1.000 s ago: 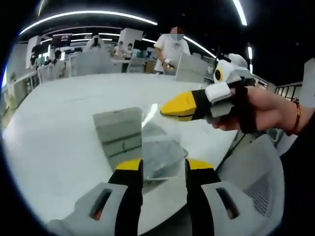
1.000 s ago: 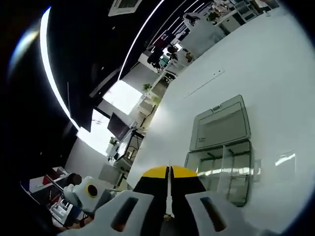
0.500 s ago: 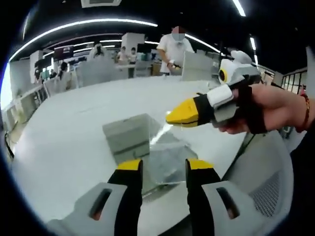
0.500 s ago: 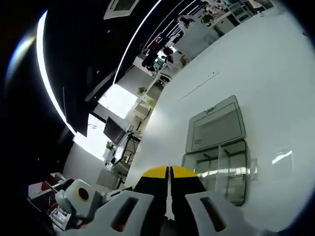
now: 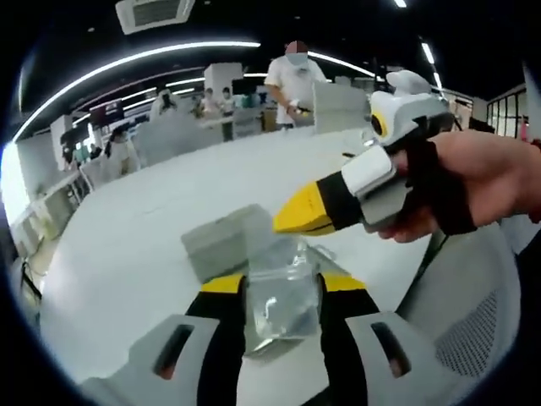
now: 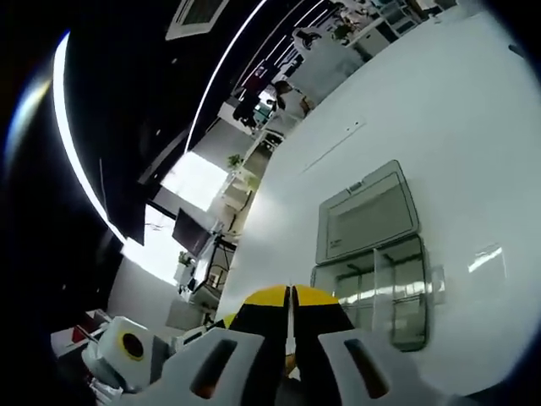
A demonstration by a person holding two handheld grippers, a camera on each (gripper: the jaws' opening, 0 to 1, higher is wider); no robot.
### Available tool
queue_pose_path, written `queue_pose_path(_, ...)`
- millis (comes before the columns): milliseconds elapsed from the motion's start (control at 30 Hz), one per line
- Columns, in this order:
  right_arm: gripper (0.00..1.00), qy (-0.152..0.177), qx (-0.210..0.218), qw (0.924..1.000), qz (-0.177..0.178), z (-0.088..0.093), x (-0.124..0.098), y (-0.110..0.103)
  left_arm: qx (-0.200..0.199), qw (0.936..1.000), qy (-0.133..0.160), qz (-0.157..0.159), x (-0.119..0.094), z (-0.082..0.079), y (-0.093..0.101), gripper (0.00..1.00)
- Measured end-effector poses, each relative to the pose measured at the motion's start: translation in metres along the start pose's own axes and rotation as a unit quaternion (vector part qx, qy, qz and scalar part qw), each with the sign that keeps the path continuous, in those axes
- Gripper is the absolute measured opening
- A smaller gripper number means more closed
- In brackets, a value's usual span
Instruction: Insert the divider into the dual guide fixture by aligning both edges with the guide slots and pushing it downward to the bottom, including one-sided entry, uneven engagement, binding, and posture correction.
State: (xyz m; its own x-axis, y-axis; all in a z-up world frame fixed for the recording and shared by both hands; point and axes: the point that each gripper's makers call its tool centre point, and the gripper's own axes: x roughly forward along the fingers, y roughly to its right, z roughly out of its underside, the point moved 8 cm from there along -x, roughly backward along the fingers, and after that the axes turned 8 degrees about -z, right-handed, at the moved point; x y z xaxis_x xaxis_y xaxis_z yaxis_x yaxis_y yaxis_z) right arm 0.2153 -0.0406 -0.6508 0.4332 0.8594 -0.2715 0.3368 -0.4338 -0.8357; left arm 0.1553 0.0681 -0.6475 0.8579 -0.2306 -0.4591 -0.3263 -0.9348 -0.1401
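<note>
A clear plastic guide fixture (image 5: 283,311) sits on the white table (image 5: 127,245), its grey lid (image 5: 221,241) folded open behind it. My left gripper (image 5: 282,284) is open, with its yellow tips on either side of the fixture's near end. My right gripper (image 5: 283,222), held by a hand, comes in from the right and hovers just above the fixture. In the right gripper view the right gripper (image 6: 289,294) is shut on a thin clear divider (image 6: 289,338), seen edge-on. Beyond it lie the compartmented fixture (image 6: 380,288) and its lid (image 6: 368,211).
A person (image 5: 292,80) stands at the table's far side, with other people and desks behind. A mesh chair (image 5: 473,313) sits off the table's right edge. The table (image 6: 473,127) stretches bare around the fixture.
The left view has closed in on the fixture, which now lies between the left jaws. The right gripper has come nearer and lower over it, still shut on the divider.
</note>
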Motion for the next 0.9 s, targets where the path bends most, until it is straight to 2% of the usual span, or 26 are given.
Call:
queue_pose_path(200,0.00,-0.009,0.017,0.9998,-0.004,0.003,0.007,-0.002,0.004,0.9999,0.004,-0.013,0.003,-0.004,-0.002,0.26)
queue_pose_path(467,0.00,-0.007,0.045,0.9989,0.007,0.004,0.009,0.000,0.032,0.9990,-0.020,-0.023,0.008,0.001,-0.001,0.24)
queue_pose_path(633,0.00,-0.006,0.061,0.9981,0.005,0.006,0.009,0.001,0.055,0.9981,-0.015,-0.024,0.009,-0.001,-0.001,0.18)
queue_pose_path(733,0.00,-0.007,0.068,0.9976,0.006,0.006,0.009,0.002,0.075,0.9967,-0.018,-0.023,0.010,-0.001,0.000,0.16)
queue_pose_path(900,0.00,-0.001,0.087,0.9961,0.012,0.005,0.007,0.006,0.142,0.9891,-0.023,-0.030,0.011,-0.001,0.004,0.16)
